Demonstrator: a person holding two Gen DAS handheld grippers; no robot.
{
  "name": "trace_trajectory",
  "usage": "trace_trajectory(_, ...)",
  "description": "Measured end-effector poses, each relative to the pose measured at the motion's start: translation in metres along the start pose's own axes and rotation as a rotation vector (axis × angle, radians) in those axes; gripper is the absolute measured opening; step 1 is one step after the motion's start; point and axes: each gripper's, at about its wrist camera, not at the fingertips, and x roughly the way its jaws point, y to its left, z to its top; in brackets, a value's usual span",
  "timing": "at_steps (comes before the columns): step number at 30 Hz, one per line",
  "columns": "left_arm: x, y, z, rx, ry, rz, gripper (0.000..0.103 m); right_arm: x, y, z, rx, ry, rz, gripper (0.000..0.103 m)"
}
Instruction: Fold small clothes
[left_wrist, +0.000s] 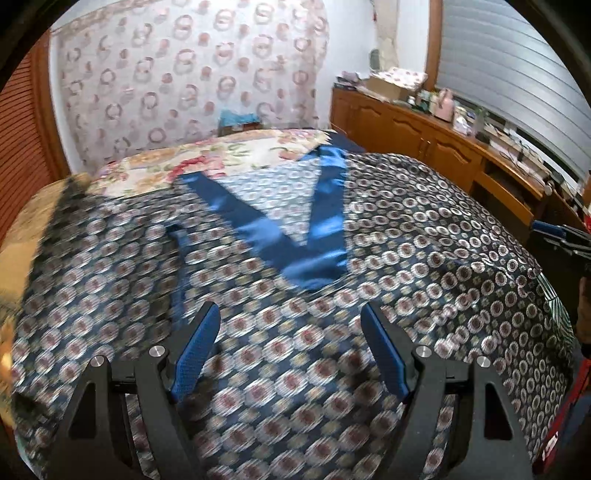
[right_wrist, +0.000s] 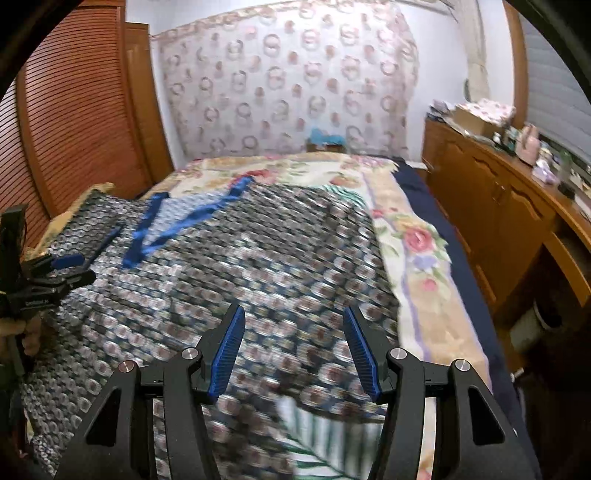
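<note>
A dark patterned garment (left_wrist: 406, 236) with a blue V-shaped satin collar (left_wrist: 295, 229) lies spread flat on the bed. It also shows in the right wrist view (right_wrist: 258, 251), with its collar (right_wrist: 147, 236) at the far left. My left gripper (left_wrist: 290, 314) is open and empty, just above the garment below the collar. My right gripper (right_wrist: 293, 317) is open and empty over the garment's right part. The left gripper (right_wrist: 70, 267) shows at the left edge of the right wrist view. The right gripper (left_wrist: 561, 236) shows at the right edge of the left wrist view.
A floral bedspread (right_wrist: 417, 236) covers the bed, with a patterned cloth (right_wrist: 288, 81) hung behind it. A wooden cabinet (right_wrist: 498, 206) with clutter on top runs along the right side. A slatted wooden door (right_wrist: 74, 110) stands at the left.
</note>
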Motion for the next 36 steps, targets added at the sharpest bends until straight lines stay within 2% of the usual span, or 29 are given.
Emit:
trace_trajectory(7,0.028,-0.015,0.009,0.006,0.075,-0.023,0.079,-0.003,-0.02,0.002,0.059,0.055,-0.037,0.057)
trace_trajectory(14,0.034,-0.022,0.006,0.039,0.106,0.0,0.08,-0.003,-0.029,0.004,0.141,0.102,-0.024,0.057)
trace_trajectory(18,0.034,-0.025,0.005,0.054,0.112,-0.006,0.085,-0.005,-0.024,0.004,0.173,0.13,-0.006,0.057)
trace_trajectory(20,0.037,-0.027,0.006,0.062,0.12,-0.014,0.093,-0.003,-0.024,0.003,0.183,0.145,0.005,0.057)
trace_trajectory(24,0.039,-0.026,0.006,0.061,0.129,-0.007,0.099,0.0,-0.022,0.001,0.189,0.165,0.023,0.057)
trace_trajectory(25,0.04,-0.025,0.006,0.053,0.139,0.0,0.103,-0.001,-0.02,0.001,0.188,0.165,0.027,0.056)
trace_trajectory(26,0.04,-0.025,0.006,0.048,0.138,0.001,0.103,-0.001,-0.019,0.001,0.183,0.166,0.029,0.049)
trace_trajectory(29,0.04,-0.025,0.006,0.045,0.138,0.008,0.103,0.0,-0.021,0.001,0.167,0.171,0.037,0.038)
trace_trajectory(32,0.041,-0.027,0.007,0.032,0.138,0.018,0.103,-0.006,-0.022,0.001,0.14,0.165,-0.005,0.021)
trace_trajectory(36,0.042,-0.026,0.008,0.03,0.136,0.016,0.103,-0.012,-0.02,0.0,0.097,0.159,-0.047,0.008)
